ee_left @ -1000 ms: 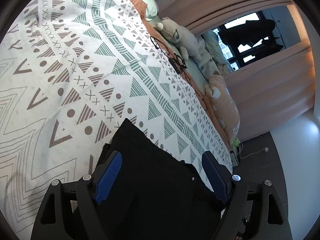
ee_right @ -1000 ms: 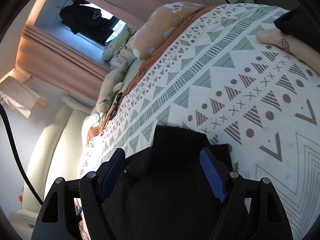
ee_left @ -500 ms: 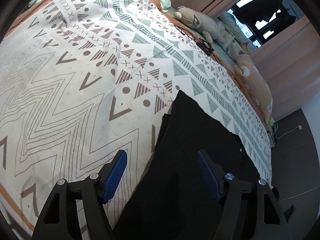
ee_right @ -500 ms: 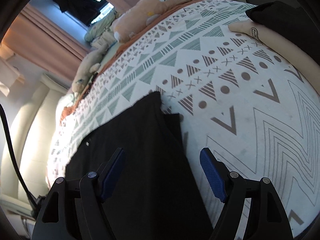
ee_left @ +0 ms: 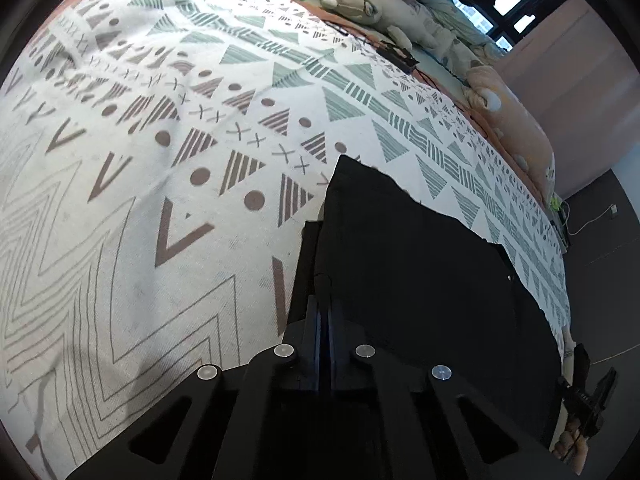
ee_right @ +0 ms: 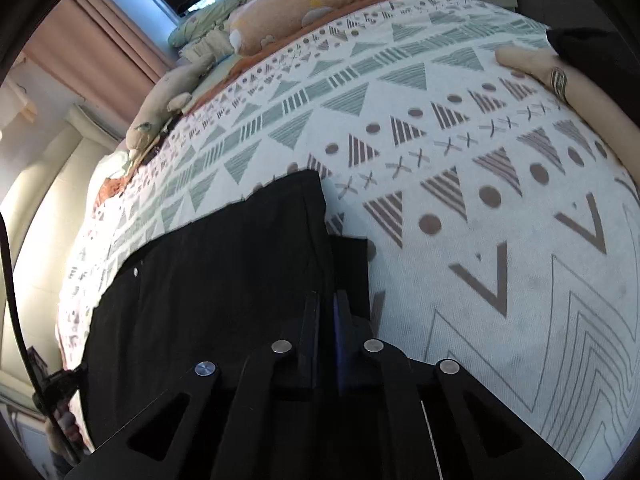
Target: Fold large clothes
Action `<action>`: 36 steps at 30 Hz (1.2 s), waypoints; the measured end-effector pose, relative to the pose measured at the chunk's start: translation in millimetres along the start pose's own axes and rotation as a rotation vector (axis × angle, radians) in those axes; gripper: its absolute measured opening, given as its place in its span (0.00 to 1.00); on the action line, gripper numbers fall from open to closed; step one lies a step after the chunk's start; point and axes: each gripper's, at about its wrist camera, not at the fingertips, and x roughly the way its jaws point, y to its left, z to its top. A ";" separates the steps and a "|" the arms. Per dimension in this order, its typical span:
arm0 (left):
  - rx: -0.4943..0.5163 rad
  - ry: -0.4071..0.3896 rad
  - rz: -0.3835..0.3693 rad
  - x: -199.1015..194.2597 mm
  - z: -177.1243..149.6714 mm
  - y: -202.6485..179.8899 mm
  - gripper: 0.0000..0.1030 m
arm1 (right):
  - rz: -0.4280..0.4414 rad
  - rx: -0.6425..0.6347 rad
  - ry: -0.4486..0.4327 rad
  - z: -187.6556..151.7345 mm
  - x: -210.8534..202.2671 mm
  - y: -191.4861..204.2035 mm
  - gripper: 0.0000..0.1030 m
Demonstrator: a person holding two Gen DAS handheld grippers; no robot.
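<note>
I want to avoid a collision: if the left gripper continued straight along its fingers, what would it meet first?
Most likely the black fabric garment, which its shut fingers already appear to pinch at the near edge. The patterned white bedspread lies directly beneath; depth there is unclear.

Garment (ee_left: 420, 280) lies flat on the bedspread (ee_left: 140, 200), at the bed's near edge — one corner reaching toward mid-bed. Left gripper (ee_left: 322, 312) sits at the garment's left edge, right gripper (ee_right: 326, 312) at its right edge. Along the far side — plush toys (ee_left: 372, 8) in a row, a cable (ee_left: 400, 54) just beside them.
</note>
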 end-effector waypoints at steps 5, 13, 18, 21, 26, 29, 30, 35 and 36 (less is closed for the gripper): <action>0.024 -0.035 -0.015 -6.6 14.9 -13.8 0.01 | 0.001 -0.031 -0.073 10.8 -16.1 10.7 0.03; -0.002 0.025 0.040 35.1 26.1 -13.4 0.01 | -0.052 0.017 -0.057 20.5 6.8 -1.1 0.02; -0.048 0.086 0.007 44.4 25.1 -5.7 0.06 | -0.082 0.091 0.008 18.6 21.1 -11.9 0.04; -0.069 0.090 -0.039 29.3 22.7 -2.7 0.42 | -0.085 0.101 -0.009 16.8 5.8 -10.7 0.22; -0.079 -0.008 -0.074 -14.2 12.8 5.7 0.70 | -0.094 0.045 -0.049 6.3 -27.5 5.4 0.45; -0.091 -0.018 -0.101 -32.1 1.1 14.9 0.70 | -0.075 0.037 -0.055 -2.3 -47.2 14.5 0.45; -0.090 -0.028 -0.099 -39.0 -4.0 18.1 0.70 | -0.078 0.029 -0.062 -5.7 -54.5 18.8 0.45; -0.100 -0.042 -0.115 -65.0 -28.1 36.7 0.70 | -0.127 -0.023 -0.080 -23.5 -80.3 39.2 0.45; -0.101 -0.044 -0.117 -69.2 -33.2 40.2 0.70 | -0.132 -0.035 -0.087 -27.8 -84.5 44.1 0.45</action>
